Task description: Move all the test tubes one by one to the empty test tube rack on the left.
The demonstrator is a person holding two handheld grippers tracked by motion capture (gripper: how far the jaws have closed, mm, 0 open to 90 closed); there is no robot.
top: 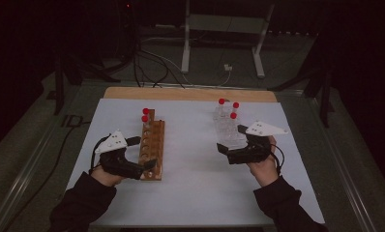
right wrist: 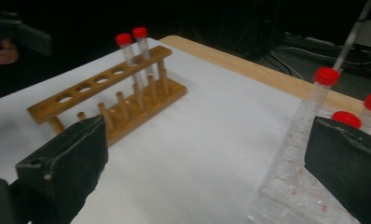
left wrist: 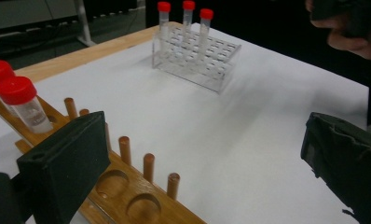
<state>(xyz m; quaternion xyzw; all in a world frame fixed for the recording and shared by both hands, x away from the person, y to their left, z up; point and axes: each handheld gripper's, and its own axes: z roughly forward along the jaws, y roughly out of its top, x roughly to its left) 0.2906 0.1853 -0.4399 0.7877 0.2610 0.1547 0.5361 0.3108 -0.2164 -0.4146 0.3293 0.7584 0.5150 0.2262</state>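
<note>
I see left gripper (top: 141, 153) fingers released, wooden rack (top: 152, 145) between them; right gripper (top: 231, 138) fingers released, straddling clear rack (top: 228, 133).

We count 5 red-capped tubes: 2 in the wooden rack (top: 152, 143), 3 in the clear rack (top: 228, 130), so 2 racks; approx. 6 holes in the wooden one.

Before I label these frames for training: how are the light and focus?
High view: dim, dark surroundings, soft detail. Left gripper view: near fingers blurred, clear rack fairly sharp. Right gripper view: wooden rack readable, near tube smeared.
</note>
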